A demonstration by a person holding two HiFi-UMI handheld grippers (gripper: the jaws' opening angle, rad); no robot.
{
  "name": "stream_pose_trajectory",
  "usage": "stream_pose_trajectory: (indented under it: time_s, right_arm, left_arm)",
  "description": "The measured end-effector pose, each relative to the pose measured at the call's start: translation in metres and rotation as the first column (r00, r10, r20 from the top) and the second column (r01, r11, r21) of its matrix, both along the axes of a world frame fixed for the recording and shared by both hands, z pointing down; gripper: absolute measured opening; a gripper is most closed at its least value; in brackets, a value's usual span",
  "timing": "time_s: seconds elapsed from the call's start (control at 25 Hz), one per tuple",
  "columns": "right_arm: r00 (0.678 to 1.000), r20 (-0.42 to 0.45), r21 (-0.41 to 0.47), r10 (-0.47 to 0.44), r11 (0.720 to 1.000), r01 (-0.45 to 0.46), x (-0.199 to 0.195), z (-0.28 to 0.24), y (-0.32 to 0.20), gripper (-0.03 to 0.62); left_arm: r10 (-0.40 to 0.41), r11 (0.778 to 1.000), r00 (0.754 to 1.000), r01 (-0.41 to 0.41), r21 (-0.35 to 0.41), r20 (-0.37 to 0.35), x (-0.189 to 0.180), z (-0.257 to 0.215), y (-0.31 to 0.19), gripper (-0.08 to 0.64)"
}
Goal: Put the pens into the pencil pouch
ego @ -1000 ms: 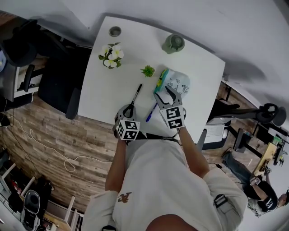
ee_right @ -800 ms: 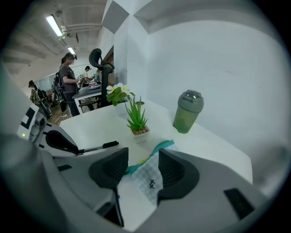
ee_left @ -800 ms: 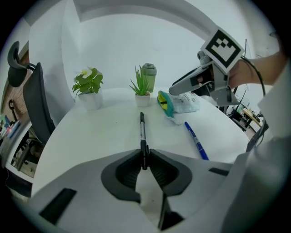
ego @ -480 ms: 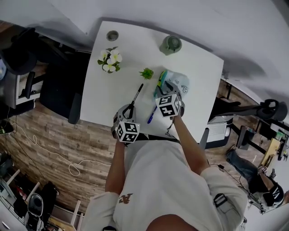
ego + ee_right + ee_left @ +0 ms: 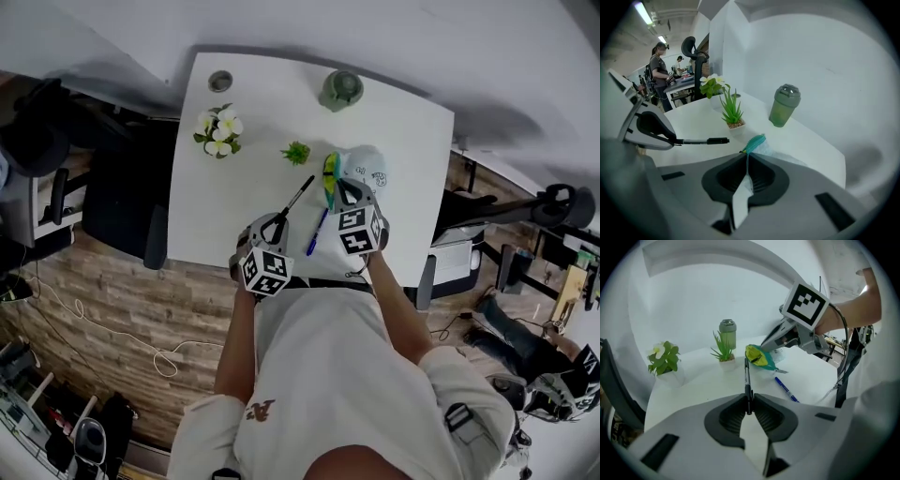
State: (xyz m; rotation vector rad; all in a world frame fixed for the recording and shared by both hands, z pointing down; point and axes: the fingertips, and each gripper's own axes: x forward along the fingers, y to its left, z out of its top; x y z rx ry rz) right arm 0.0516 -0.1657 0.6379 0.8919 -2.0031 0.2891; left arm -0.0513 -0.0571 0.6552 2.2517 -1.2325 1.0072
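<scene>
Within the last second the right gripper (image 5: 343,187) had reached the soft white printed pencil pouch with a teal-and-yellow zip edge (image 5: 364,169). Its jaws had just been closing, and they now stood fully together, pinching a fold of the pouch's white fabric just behind the teal zip end (image 5: 755,141). Earlier those jaws had been spread wide and short of the pouch.

The left gripper (image 5: 275,223) had meanwhile raised the slim black pen (image 5: 295,197) off the white table (image 5: 234,192) and swung its tip towards the pouch's mouth. Both halves of the first insertion were thus judged ready: the pouch was anchored, and a pen was in the air and aimed at it.

In the left gripper view, that gripper (image 5: 749,401) was clamped tight on the black pen's rear end (image 5: 746,378), and the shaft ran forward to the yellow lining of the pouch (image 5: 759,357). Whether the mouth gaped wide enough to take the pen could not quite be told from any view.

The pouch lay towards the table's right edge, about midway back. A second, blue ballpoint pen (image 5: 316,232) lay untouched by the near edge, between the two grippers, so most of the task remained.
</scene>
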Motion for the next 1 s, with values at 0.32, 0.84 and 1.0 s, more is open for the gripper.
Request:
stream_pose_trajectory:
  time_s: [0.32, 0.84, 1.0]
  right_arm:
    - [0.998, 0.057, 0.046, -0.011, 0.999, 0.008, 0.008, -0.016, 0.017, 0.014]
    - [0.995, 0.077, 0.094, -0.071, 0.994, 0.063, 0.003, -0.027, 0.037, 0.014]
    - [0.994, 0.078, 0.099, -0.082, 0.992, 0.074, 0.002, -0.028, 0.041, 0.014]
  left_arm:
    - [0.182, 0.983, 0.983, -0.182, 0.003, -0.021, 0.026, -0.007, -0.010, 0.051]
    - [0.364, 0.931, 0.931, -0.364, -0.017, -0.023, 0.066, -0.007, -0.035, 0.051]
    - [0.391, 0.920, 0.920, -0.391, -0.019, -0.028, 0.078, -0.007, -0.043, 0.051]
